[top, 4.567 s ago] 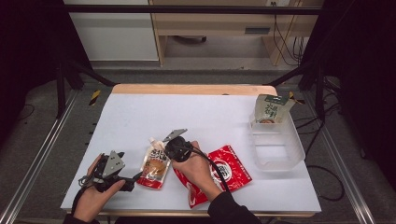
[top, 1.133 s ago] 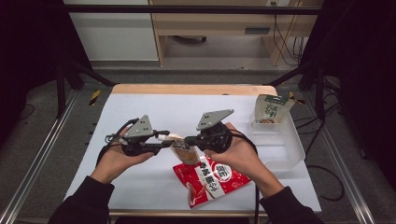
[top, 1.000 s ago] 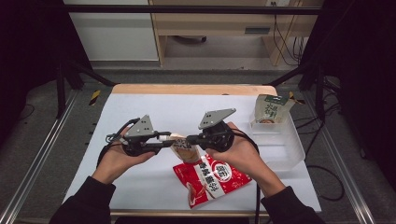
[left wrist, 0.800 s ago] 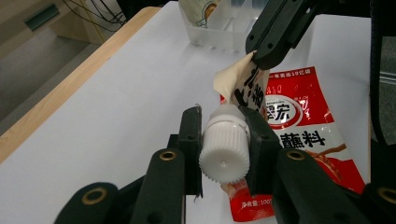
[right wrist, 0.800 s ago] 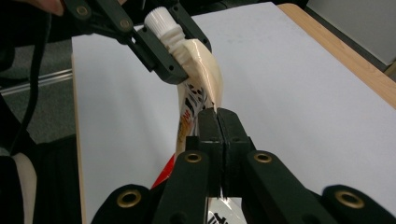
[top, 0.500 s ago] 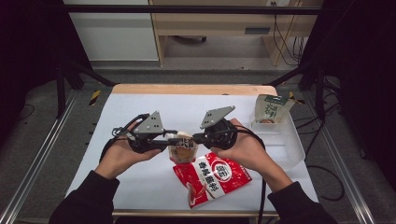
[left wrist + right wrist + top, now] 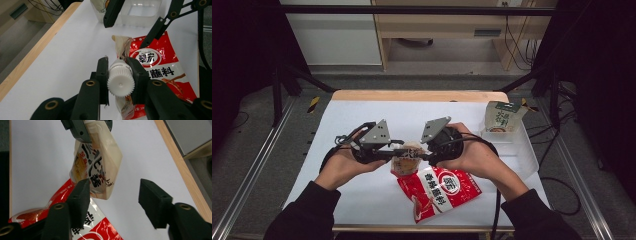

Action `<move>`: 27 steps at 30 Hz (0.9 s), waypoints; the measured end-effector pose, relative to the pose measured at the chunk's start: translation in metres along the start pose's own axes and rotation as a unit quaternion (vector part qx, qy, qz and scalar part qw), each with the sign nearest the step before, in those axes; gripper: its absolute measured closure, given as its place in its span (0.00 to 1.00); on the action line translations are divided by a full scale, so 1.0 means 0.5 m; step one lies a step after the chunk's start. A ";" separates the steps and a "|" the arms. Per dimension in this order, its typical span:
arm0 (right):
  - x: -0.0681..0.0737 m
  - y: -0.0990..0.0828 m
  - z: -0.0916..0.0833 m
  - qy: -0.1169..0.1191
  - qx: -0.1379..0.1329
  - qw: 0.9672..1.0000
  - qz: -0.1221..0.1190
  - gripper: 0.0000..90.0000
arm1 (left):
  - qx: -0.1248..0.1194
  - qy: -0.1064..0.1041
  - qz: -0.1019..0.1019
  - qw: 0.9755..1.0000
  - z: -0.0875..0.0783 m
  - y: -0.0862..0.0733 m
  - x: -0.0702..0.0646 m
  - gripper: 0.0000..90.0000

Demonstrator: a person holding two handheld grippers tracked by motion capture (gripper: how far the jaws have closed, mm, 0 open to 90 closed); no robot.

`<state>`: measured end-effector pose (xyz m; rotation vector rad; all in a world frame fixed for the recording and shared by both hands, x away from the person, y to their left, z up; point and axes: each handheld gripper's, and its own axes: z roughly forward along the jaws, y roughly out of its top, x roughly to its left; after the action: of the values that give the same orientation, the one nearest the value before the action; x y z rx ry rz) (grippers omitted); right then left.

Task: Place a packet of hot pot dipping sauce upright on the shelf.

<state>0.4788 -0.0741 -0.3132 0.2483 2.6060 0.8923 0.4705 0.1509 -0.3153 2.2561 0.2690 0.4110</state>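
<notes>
High view shows the left hand-held gripper (image 7: pixel 398 152) clamped on the white cap (image 7: pixel 120 81) of a small sauce pouch (image 7: pixel 406 161), holding it up over the white bench (image 7: pixel 362 200). The right hand-held gripper (image 7: pixel 424 156) has just been opening; its jaws stand apart, off the pouch. A red packet (image 7: pixel 439 190) lies flat below.

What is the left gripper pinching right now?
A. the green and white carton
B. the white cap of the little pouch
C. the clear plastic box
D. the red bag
B: in the left gripper view, the left gripper has both jaws pressed on the ridged white cap of the pouch, which hangs above the red bag.
</notes>
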 end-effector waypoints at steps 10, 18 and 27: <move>-0.003 0.022 0.009 0.018 0.025 0.999 -0.016 0.44 | 0.001 -0.013 0.013 1.000 0.009 0.004 -0.009 0.81; 0.004 0.030 0.015 0.046 0.044 0.997 -0.035 0.73 | 0.001 -0.016 0.019 1.000 0.014 0.006 -0.012 0.81; 0.000 0.035 0.012 0.057 0.059 0.996 -0.019 0.96 | -0.013 -0.019 0.005 1.000 0.019 0.003 -0.011 0.81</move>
<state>0.4817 -0.0572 -0.3069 0.1824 2.7644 0.7606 0.4692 0.1415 -0.3213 2.2386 0.2322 0.3730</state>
